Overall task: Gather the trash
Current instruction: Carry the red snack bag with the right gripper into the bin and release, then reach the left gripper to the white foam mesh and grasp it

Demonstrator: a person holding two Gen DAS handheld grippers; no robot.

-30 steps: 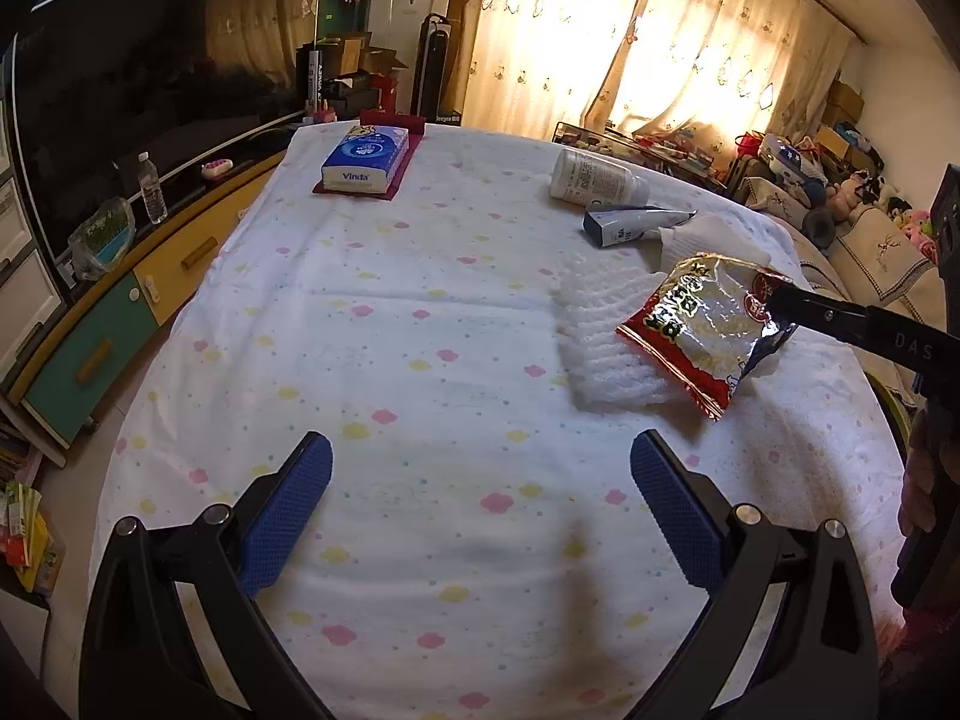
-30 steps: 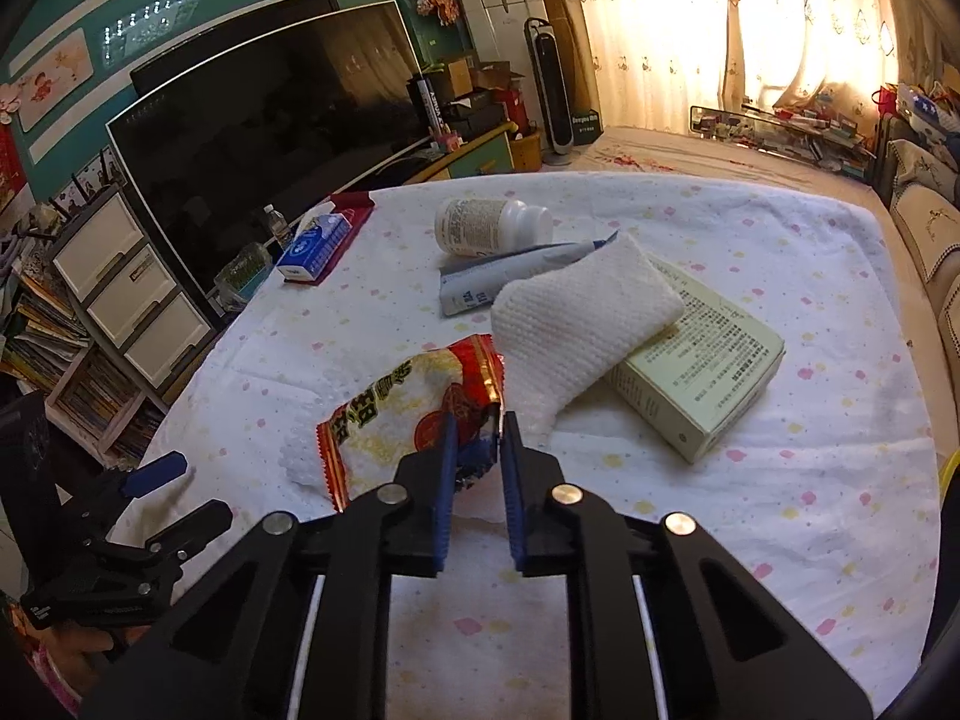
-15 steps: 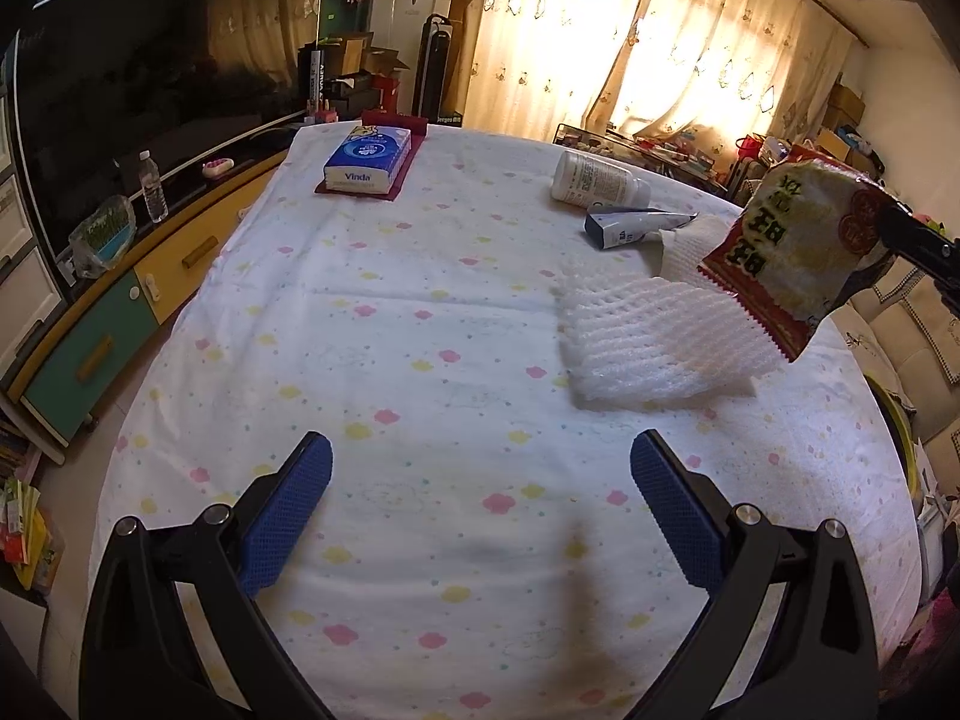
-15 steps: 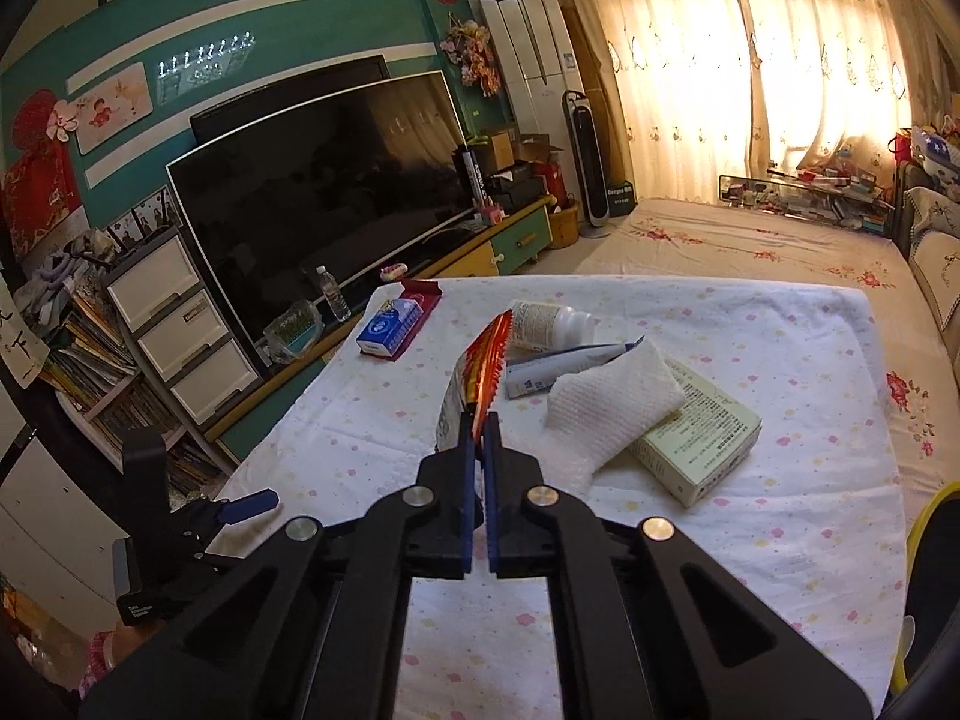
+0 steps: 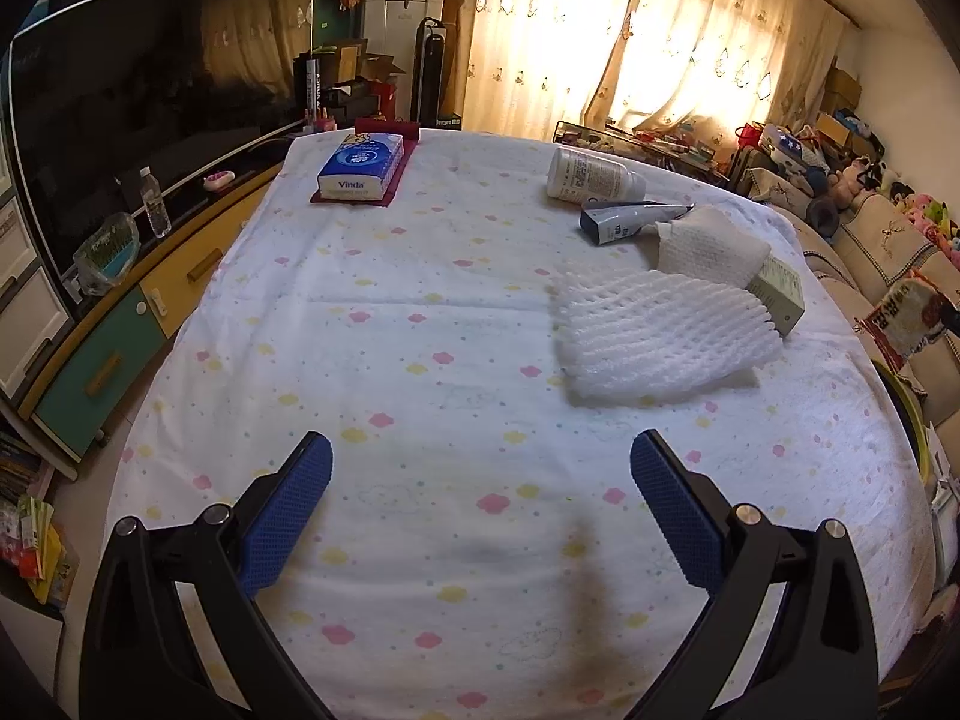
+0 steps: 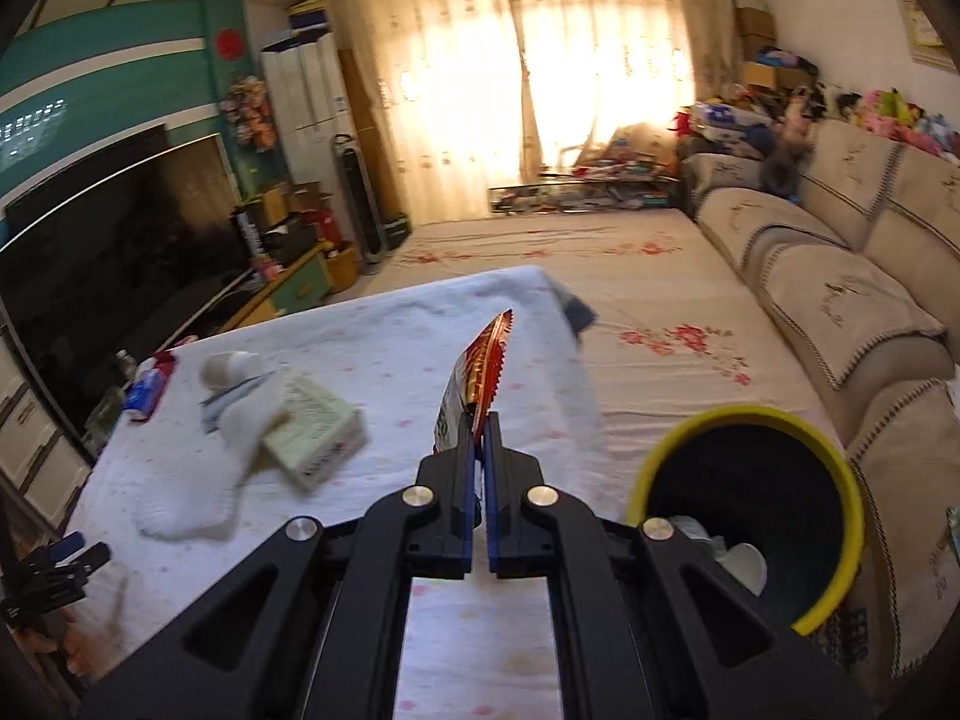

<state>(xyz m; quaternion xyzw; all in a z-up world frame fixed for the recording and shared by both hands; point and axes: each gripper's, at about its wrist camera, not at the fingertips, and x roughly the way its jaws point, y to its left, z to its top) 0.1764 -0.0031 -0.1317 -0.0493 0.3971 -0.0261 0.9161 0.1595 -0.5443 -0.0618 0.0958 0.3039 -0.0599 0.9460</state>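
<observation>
Over the desk [image 5: 420, 312], the left wrist view shows the left hand-held gripper [image 5: 480, 504] low in the frame, its blue pads [image 5: 288, 510] spread wide with only the spotted cloth between them. A white foam net [image 5: 660, 339] lies on the desk beyond the right pad, well apart from it. Behind the net lie a white pad [image 5: 711, 243], a green box [image 5: 777, 291], a tube [image 5: 630, 219] and a white bottle [image 5: 591, 174]. A tissue pack [image 5: 360, 168] sits at the desk's far left corner. Off the desk's right edge, a snack wrapper [image 5: 906, 318] hangs in the air, far from the left hand-held gripper; what holds it is cut off at the frame's edge.

Past the desk's right edge, the right wrist view shows the right hand-held gripper [image 6: 478, 426] closed tight on the wrapper [image 6: 477, 372], which stands up edge-on from between the pads, its red serrated edge pointing away. A bin [image 6: 744, 420] with a yellow rim stands just right of the desk, below and right of the fingertips, with pale scraps at its bottom. The wrapper is left of the bin's mouth, above the desk's edge. On the desk to the left lie the box [image 6: 315, 435], the net [image 6: 198, 483] and the bottle [image 6: 231, 367]. The left hand-held gripper [image 6: 57, 567] shows at the desk's near left corner. This view is blurred.
</observation>
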